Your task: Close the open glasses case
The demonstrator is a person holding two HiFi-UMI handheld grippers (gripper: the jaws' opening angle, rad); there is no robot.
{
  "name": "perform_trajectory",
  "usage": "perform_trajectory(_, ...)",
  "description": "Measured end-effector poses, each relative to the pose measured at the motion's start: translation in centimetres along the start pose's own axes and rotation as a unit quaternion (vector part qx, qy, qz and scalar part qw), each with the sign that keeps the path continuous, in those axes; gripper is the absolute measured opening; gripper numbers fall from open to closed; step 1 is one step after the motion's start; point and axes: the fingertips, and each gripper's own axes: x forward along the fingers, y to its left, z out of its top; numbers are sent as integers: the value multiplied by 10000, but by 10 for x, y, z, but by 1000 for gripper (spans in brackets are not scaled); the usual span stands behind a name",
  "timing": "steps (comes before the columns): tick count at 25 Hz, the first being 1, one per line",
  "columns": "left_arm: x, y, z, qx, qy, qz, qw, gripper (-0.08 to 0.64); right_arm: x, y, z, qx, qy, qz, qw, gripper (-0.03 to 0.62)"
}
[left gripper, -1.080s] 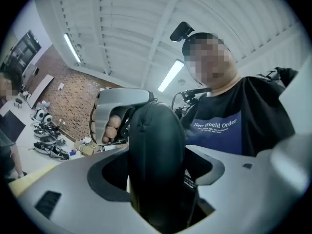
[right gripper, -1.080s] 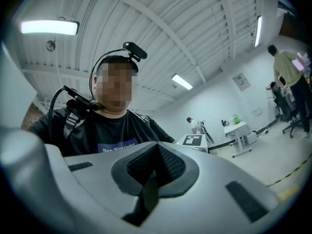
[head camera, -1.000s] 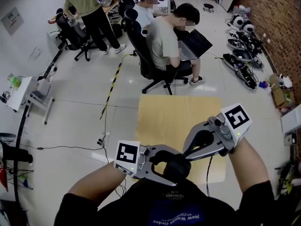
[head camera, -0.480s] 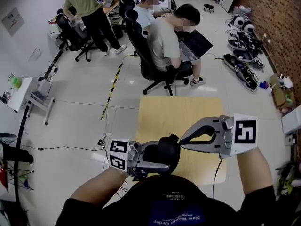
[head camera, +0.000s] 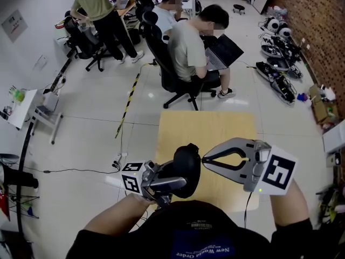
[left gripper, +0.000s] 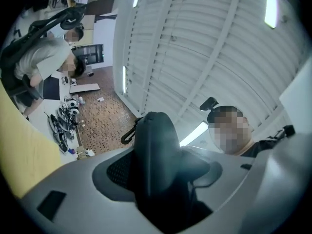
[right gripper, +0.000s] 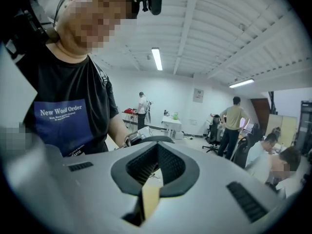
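Observation:
In the head view the black glasses case (head camera: 186, 162) is held over the near edge of the wooden table (head camera: 215, 128), close to my body. My left gripper (head camera: 180, 179) comes in from the lower left and is shut on it; its jaws have just been closing with the case between them. In the left gripper view the case (left gripper: 155, 160) stands upright between the jaws and fills the middle. I cannot tell whether its lid is fully down. My right gripper (head camera: 204, 158) is shut with nothing in it, its tips against the case's right side. In the right gripper view its jaws (right gripper: 157, 147) meet.
Beyond the table a seated person (head camera: 195, 47) works on a laptop in an office chair, with more people and chairs (head camera: 102, 20) behind. Robot gear (head camera: 277, 63) lies along the brick wall at right. A white side table (head camera: 24, 104) and floor cables (head camera: 126, 104) are at left.
The left gripper has rolled and carried the case up and to the right, away from my body. The right gripper has turned and swung its shut tips left onto the case.

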Motion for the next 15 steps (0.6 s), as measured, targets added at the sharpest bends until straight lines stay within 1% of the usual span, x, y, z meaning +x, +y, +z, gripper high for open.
perform_trajectory(2,2,-4,4,-23,-222,-33,9997,298,1,-1,13,-60,-308,-320,9990,-12)
perform_trajectory(3,3,-5,4,-21,-283,-49,9996,298,1,0,14,-96,-294,-445,9985,-12)
perform_trajectory(4,3,-5,5,-25,-325,-58,9995,298,0,3,10,-141,-96,-488,9987,-12)
perform_trajectory(6,-2,-3,13,-23,-431,-37,9991,298,2,15,-1,-301,325,-292,9986,-14)
perform_trajectory(8,-6,-5,26,68,-539,-2,9985,298,10,28,-4,-551,526,-6,9971,-14)
perform_trajectory(9,-8,-7,35,84,-683,-12,9976,298,15,35,-4,-710,561,105,9958,-14)
perform_trajectory(10,-8,-9,46,65,-924,-49,9957,298,22,43,-5,-854,599,192,9944,-14)
perform_trajectory(12,-8,-14,73,-10,-1555,-136,9877,298,35,57,-11,-1022,715,215,9920,-14)
perform_trajectory(13,-7,-15,84,-45,-1838,-128,9829,298,41,60,-15,-1034,739,118,9918,-14)
perform_trajectory(15,-5,-14,97,-154,-2279,6,9736,298,52,59,-20,-989,676,-240,9925,-12)
